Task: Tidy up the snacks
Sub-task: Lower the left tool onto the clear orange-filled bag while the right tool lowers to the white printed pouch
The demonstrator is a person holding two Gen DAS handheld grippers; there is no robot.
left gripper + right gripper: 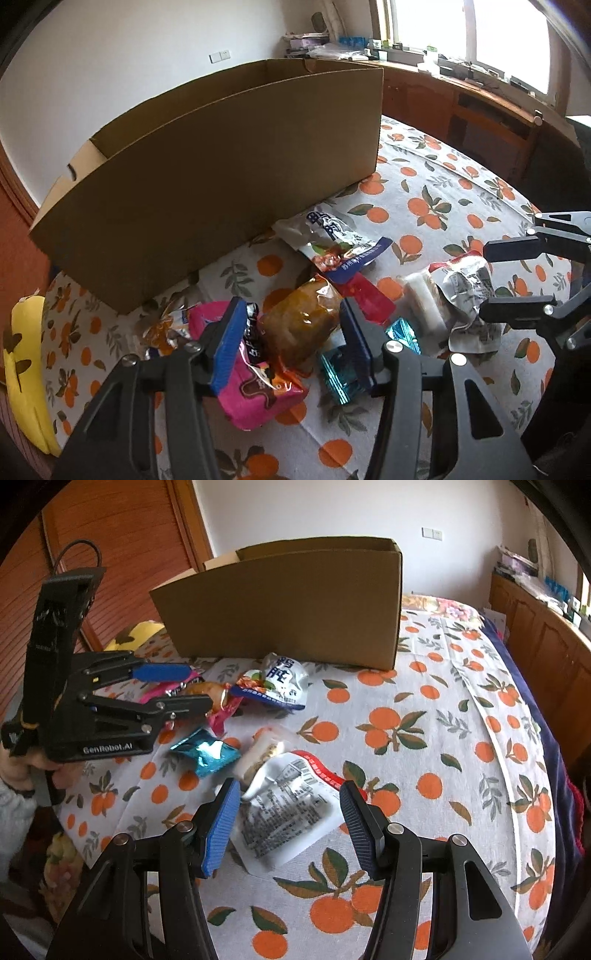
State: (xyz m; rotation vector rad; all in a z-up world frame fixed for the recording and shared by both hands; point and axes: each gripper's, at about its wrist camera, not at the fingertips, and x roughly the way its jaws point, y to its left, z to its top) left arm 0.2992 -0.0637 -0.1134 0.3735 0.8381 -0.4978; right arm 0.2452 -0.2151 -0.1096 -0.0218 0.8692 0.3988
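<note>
Several snack packets lie on an orange-print cloth in front of an open cardboard box [207, 184] [295, 605]. My left gripper [291, 343] [195, 686] is open, its jaws either side of an amber packet [303, 321] and over a pink packet [255, 384]. A teal foil packet [351, 365] [207, 753] lies beside them. My right gripper [288, 827] [495, 280] is open around a silver packet with a red edge [288, 812] [465, 284]. A blue-and-white pouch [332, 240] [280, 683] lies near the box.
A yellow plush toy [26, 362] lies at the bed's left edge. A white wrapped snack [424, 302] [258, 753] sits beside the silver packet. A wooden cabinet [461, 110] with clutter stands under the window on the right. A wooden door [110, 554] is behind.
</note>
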